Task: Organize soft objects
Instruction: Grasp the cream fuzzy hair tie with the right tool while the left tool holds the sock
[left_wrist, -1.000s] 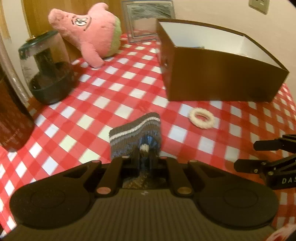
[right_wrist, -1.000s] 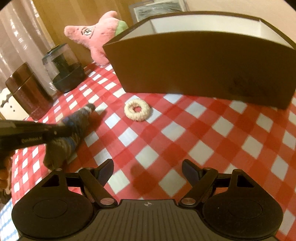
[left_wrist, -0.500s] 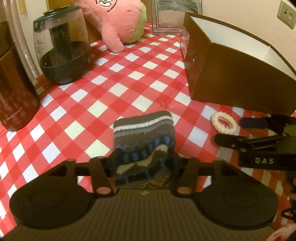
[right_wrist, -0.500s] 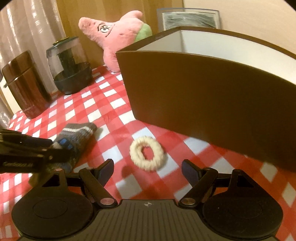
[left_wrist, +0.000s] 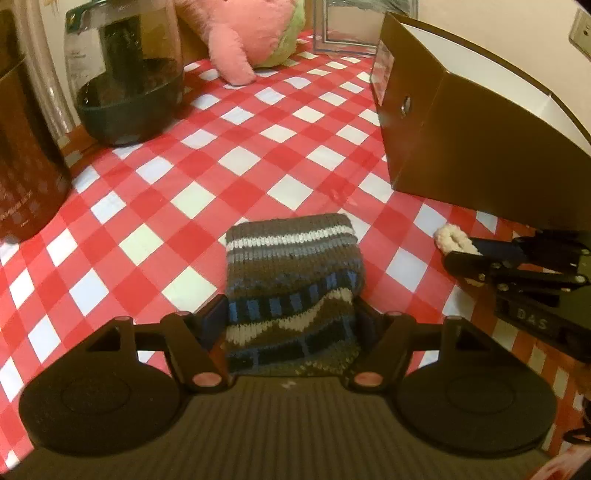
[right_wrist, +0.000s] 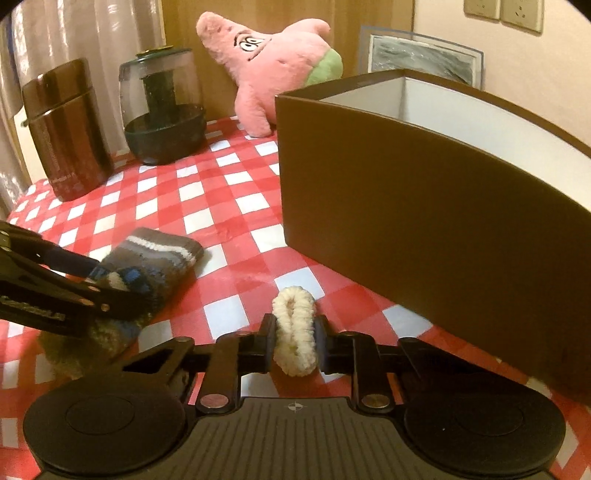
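Note:
A striped knit sock lies on the red checked tablecloth; it also shows in the right wrist view. My left gripper has its fingers on both sides of the sock, loosely closed on it. My right gripper is shut on a cream scrunchie, squeezing it into a narrow oval; the scrunchie shows in the left wrist view. A brown open box with a white inside stands just right of both grippers. A pink star plush leans at the back.
A dark-based glass jar and a brown canister stand at the back left. A framed picture leans on the wall behind the box. The jar and plush show in the left wrist view.
The left gripper's fingers have spread from tightly pinched to wide around the sock, which lay flat. The right gripper moved forward to the scrunchie and shut on it.

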